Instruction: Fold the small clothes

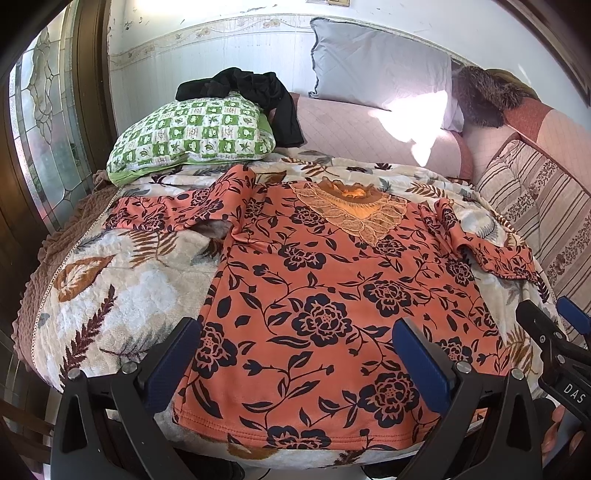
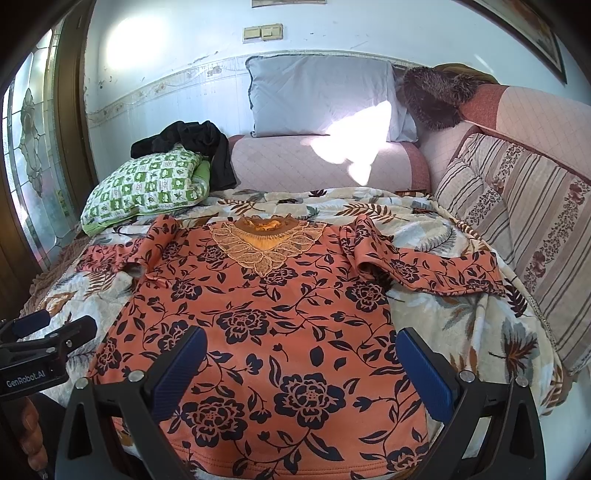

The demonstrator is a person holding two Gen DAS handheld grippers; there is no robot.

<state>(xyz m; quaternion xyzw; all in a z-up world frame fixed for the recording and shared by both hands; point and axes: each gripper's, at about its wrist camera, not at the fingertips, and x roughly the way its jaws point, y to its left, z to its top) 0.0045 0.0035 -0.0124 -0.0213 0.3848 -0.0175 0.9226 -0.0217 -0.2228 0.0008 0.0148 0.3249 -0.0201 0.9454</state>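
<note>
Although the orange floral top point(image 1: 332, 302) lies spread flat, face up, on the leaf-print blanket point(image 1: 110, 295) of the bed, no fold is made yet; I judge the whole folding remains. Both sleeves are crumpled outward. Behind are a grey pillow point(image 2: 317, 96), a green checked cushion point(image 2: 147, 184) and a dark garment point(image 2: 195, 144). The left gripper point(image 1: 303, 365) and right gripper point(image 2: 303, 373) hover over the hem, fingers apart, holding nothing.

My left gripper point(image 1: 295, 358) covered the floral top's point(image 1: 332, 295) lower hem corners. The black garment point(image 1: 258, 92) hid part of the green checked pillow point(image 1: 192, 136). The picture frame point(image 2: 532, 29) was cut by my right view's edge.
</note>
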